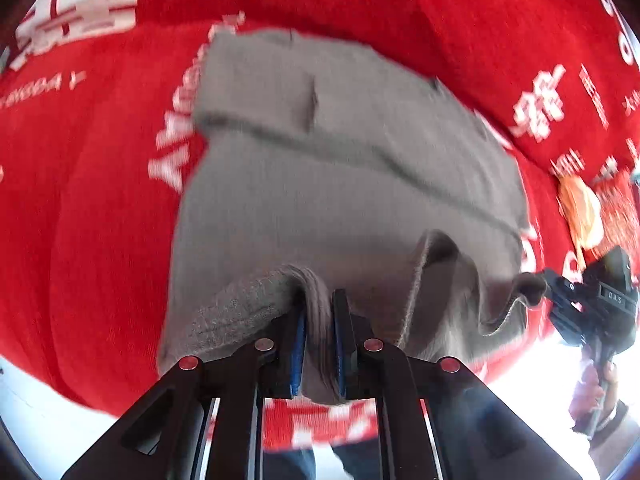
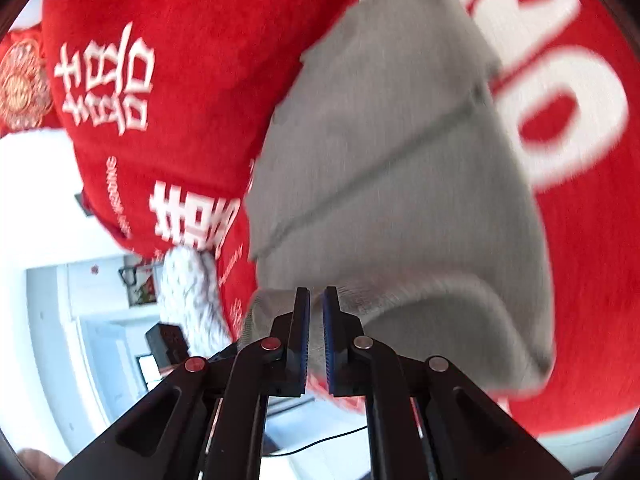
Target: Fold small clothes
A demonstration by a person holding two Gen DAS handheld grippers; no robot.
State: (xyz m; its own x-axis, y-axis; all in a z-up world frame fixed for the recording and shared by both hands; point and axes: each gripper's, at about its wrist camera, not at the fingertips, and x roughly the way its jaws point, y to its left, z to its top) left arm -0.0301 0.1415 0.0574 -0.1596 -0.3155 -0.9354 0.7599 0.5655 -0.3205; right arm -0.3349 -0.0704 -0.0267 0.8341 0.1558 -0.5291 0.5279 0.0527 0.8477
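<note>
One red cloth (image 1: 100,200) with a soft, towel-like pile covers almost all of the surface in both views; it carries large white Chinese characters and some Latin letters, but the blur lets me read nothing with certainty, and in the left wrist view one white word beside the garment begins with something like "Ah". On this cloth lies the grey knitted garment (image 1: 340,168), small, with a fine ribbed texture and two seam lines running across it; its far part rests flat on the red cloth, while its near edge is lifted and hangs in folds. The left gripper (image 1: 320,344) points steeply downward, and its blue pads are clenched on a bunched part of this near edge. The right gripper (image 2: 316,332) points less steeply; its blue pads stand nearly together with thin grey fabric pinched between them, at the other end of the same lifted edge. In the left wrist view, this right gripper appears at the right side, black, held by a person's hand (image 1: 600,392). An orange object (image 1: 580,216), too blurred to name, lies near the right edge of the cloth.
</note>
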